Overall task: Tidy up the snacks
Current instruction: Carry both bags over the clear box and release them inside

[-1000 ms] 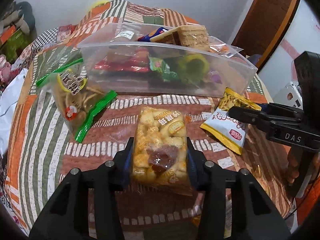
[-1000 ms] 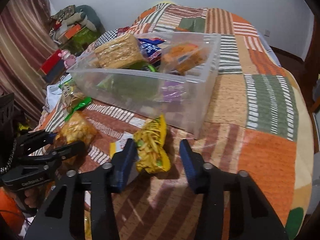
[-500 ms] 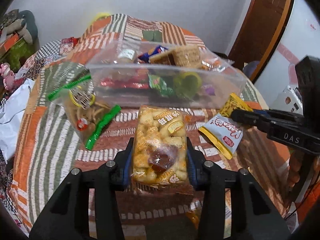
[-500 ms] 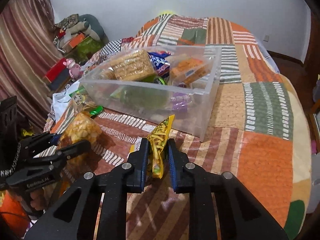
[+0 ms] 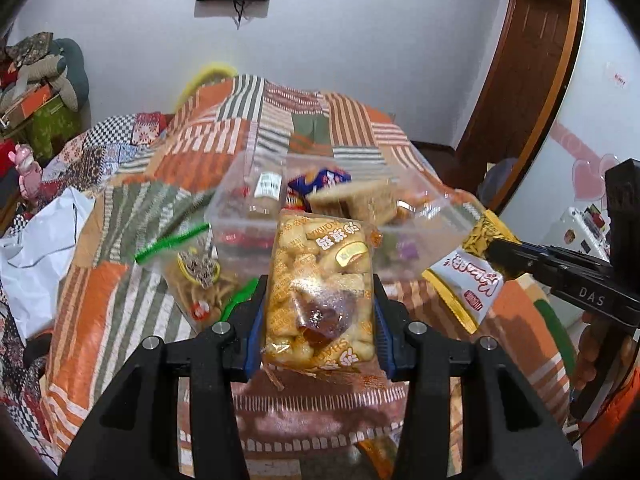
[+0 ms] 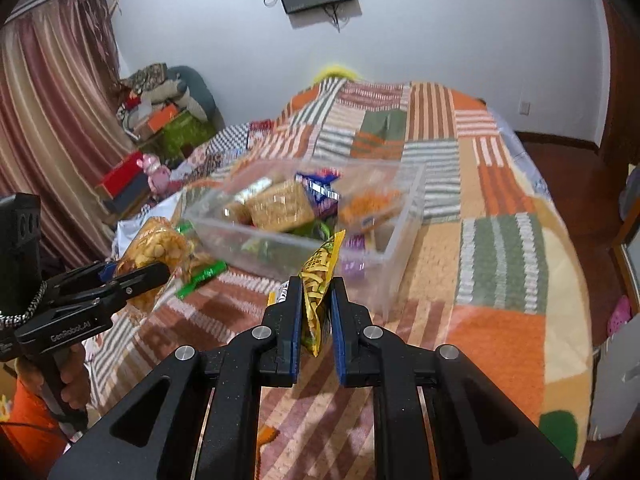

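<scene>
Clear plastic bin (image 5: 424, 216) sits on patchwork quilt (image 6: 500, 248), mid-bed, just beyond both grippers. Contents, as far as blur allows: blue snack packet (image 6: 318, 182) at the far side, tan cracker pack (image 6: 280, 204) leaning in the middle, orange-toned bag (image 6: 368, 206) toward the right end, a white-labelled item (image 5: 267, 186) at the far left, plus red, green and purple wrappers low down seen through the near wall; cannot read any of them. No lid visible on the bin.

Left gripper (image 5: 318, 316) jaws partly closed, blue pads pressed on both sides of the clear bag of yellow puffs (image 5: 320, 284), which is held upright, off the quilt, in front of the bin's near wall. In the right wrist view the same bag shows at the left, clamped and raised.

Right gripper (image 6: 314, 312) jaws nearly together, clamped on the yellow-and-white snack packet (image 6: 318, 280); the packet stands up between the pads, top end pointing at the bin. From the left wrist view it hangs to the right of the bin's near corner, clear of the quilt.

Outside the bin: green-sealed bag of sticks (image 5: 198, 276) lying on the quilt left of the bin, near its left end. White cloth (image 5: 36, 240) further left at bed edge.
</scene>
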Demonstrator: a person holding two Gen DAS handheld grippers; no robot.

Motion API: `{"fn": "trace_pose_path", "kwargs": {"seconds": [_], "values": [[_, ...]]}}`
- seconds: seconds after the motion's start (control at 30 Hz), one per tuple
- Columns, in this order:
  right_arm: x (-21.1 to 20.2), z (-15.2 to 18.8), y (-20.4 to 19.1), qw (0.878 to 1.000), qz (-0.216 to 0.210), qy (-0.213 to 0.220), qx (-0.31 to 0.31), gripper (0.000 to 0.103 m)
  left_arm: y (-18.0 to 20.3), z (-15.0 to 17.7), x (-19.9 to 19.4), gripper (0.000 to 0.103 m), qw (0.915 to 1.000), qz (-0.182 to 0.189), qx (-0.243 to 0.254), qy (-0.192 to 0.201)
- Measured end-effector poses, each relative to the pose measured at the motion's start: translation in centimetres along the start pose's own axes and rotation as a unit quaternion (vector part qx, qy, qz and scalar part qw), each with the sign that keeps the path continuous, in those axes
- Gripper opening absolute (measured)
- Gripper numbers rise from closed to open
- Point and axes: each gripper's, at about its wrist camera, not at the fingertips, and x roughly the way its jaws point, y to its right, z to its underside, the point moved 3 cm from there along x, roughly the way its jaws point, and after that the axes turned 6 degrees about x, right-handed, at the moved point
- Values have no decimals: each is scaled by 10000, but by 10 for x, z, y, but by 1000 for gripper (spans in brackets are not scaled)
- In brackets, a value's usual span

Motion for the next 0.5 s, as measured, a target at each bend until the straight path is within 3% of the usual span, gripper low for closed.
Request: {"fn": "trace_pose_path", "kwargs": {"seconds": [0.5], "values": [[-12, -47, 4, 9963, 148, 831, 165, 12, -14, -49, 16, 45, 9996, -65, -27, 277]]}}
